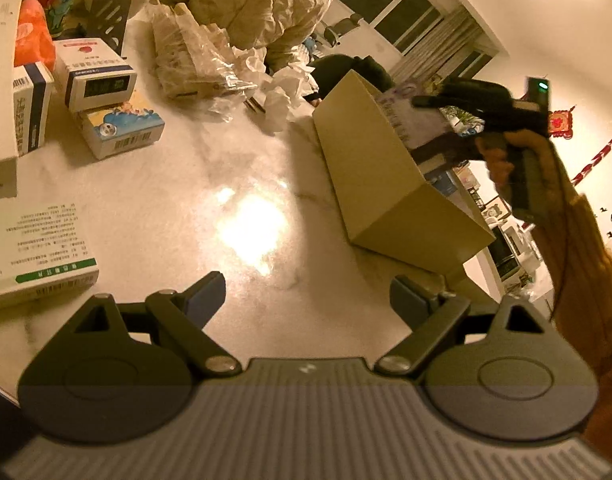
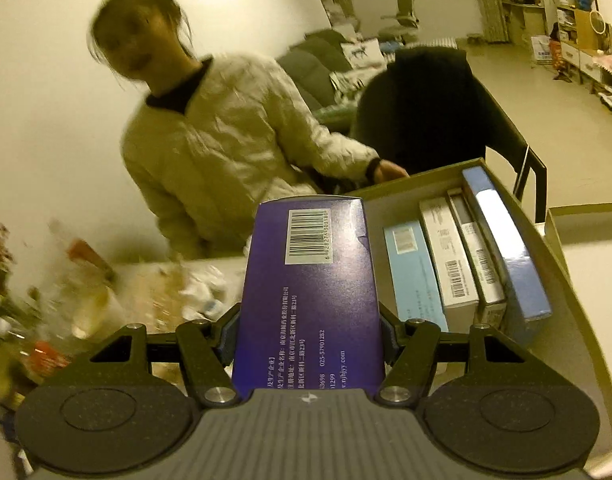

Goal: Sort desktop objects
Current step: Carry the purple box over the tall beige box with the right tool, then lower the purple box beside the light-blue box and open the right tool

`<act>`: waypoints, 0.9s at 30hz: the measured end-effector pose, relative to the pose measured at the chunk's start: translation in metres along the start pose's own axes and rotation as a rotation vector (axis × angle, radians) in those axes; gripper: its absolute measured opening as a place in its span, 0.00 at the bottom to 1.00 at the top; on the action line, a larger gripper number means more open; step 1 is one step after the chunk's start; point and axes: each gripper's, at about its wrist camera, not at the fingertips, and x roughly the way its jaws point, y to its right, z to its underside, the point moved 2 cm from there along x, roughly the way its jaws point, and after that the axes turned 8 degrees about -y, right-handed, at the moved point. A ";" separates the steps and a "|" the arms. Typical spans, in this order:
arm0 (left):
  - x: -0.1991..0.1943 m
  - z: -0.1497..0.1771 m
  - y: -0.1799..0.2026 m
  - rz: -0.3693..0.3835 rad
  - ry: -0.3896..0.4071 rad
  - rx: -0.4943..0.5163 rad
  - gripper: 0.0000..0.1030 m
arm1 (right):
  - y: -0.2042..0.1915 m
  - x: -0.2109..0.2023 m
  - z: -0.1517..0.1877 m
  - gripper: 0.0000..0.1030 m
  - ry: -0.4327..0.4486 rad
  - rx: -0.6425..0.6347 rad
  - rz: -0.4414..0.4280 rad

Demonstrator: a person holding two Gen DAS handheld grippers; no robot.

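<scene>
My right gripper is shut on a purple box with a barcode, held in the air beside the open cardboard box. Several medicine boxes stand side by side on edge inside it. In the left wrist view the same cardboard box stands on the white marble table, and the right gripper hovers above it with the purple box. My left gripper is open and empty, low over the table's near part.
Loose medicine boxes and a flat green-striped box lie at the table's left. Crumpled plastic and tissue sit at the far edge. A person in a cream jacket stands across the table, beside a dark chair.
</scene>
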 end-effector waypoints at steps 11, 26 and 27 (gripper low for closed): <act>0.006 0.001 -0.008 -0.023 -0.022 -0.026 0.88 | -0.014 0.077 -0.020 0.65 -0.081 -0.108 0.174; 0.010 0.002 -0.012 -0.039 -0.039 -0.035 0.88 | -0.022 0.113 -0.015 0.68 -0.065 -0.323 0.376; 0.009 0.002 -0.012 -0.039 -0.036 -0.033 0.88 | -0.023 0.114 -0.014 0.70 -0.070 -0.343 0.393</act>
